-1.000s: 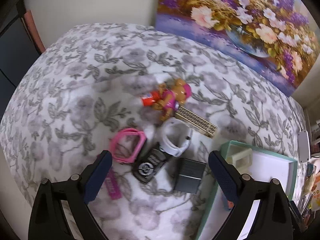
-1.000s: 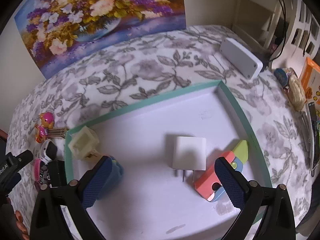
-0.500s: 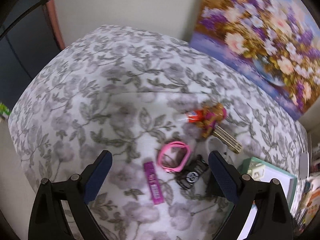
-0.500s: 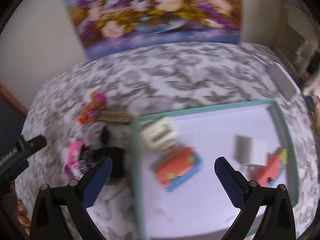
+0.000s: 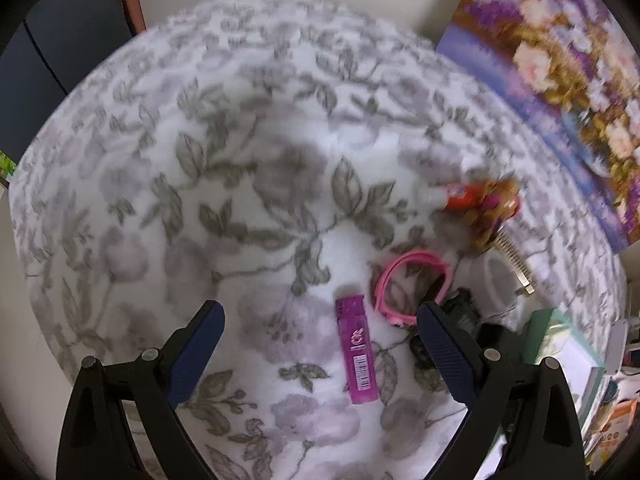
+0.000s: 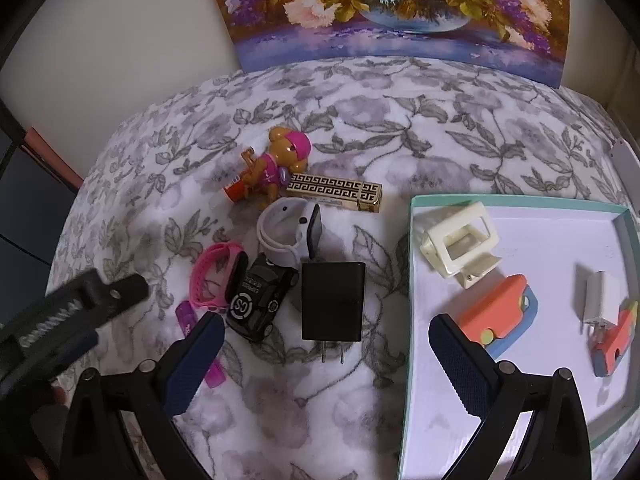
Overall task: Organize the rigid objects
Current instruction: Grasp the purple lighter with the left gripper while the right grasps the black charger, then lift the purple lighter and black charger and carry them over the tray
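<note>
The purple lighter (image 5: 357, 355) is seen whole only in the left wrist view, lying between the spread, empty fingers of the left gripper (image 5: 320, 354), its long axis running away from the camera and its barcode label toward the near end. In the right wrist view "CS" is read on the black toy car (image 6: 260, 300). The black charger (image 6: 333, 301) lies with its prongs toward the camera, between the released jaws of the right gripper (image 6: 326, 364). Only here the inside of the tray (image 6: 410, 280) is shown, with a cream clip (image 6: 460, 242).

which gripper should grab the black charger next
Right. The black charger lies centred ahead of the open right hand-held gripper, beside the tray. The left hand-held gripper faces the purple lighter.
</note>
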`<control>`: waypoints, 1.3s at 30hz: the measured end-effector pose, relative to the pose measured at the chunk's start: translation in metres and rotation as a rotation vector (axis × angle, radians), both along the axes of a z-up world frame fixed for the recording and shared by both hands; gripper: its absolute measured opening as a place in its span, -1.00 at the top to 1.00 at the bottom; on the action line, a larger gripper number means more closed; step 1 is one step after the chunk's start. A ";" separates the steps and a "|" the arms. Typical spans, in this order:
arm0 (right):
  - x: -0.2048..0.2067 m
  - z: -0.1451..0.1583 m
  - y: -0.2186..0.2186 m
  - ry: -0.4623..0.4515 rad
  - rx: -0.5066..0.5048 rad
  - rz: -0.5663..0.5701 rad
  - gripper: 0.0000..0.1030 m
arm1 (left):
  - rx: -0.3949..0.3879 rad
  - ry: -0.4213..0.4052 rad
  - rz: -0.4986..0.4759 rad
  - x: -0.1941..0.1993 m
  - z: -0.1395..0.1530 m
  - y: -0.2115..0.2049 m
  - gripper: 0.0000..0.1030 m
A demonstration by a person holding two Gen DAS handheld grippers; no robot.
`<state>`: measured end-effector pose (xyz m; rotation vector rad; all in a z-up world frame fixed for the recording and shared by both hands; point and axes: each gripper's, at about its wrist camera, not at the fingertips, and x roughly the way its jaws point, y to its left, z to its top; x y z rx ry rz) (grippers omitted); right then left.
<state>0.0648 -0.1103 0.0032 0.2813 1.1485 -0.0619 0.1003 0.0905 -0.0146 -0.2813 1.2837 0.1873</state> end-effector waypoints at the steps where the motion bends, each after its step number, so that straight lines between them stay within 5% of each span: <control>1: 0.000 -0.002 -0.001 0.002 -0.006 0.000 -1.00 | 0.000 0.023 -0.007 0.001 -0.007 -0.001 -0.88; 7: 0.005 -0.009 -0.004 -0.014 0.008 0.024 -0.62 | 0.000 0.069 -0.045 0.003 -0.027 -0.010 -0.83; 14: 0.008 -0.017 0.000 0.001 -0.012 0.058 -0.17 | -0.016 0.109 -0.085 0.001 -0.040 -0.020 -0.36; 20: 0.012 -0.030 0.002 0.025 -0.042 0.068 -0.04 | 0.013 0.112 -0.119 0.002 -0.046 -0.029 0.01; 39: 0.018 -0.049 0.019 0.039 -0.164 0.120 0.10 | 0.100 0.080 -0.201 0.013 -0.046 -0.075 0.48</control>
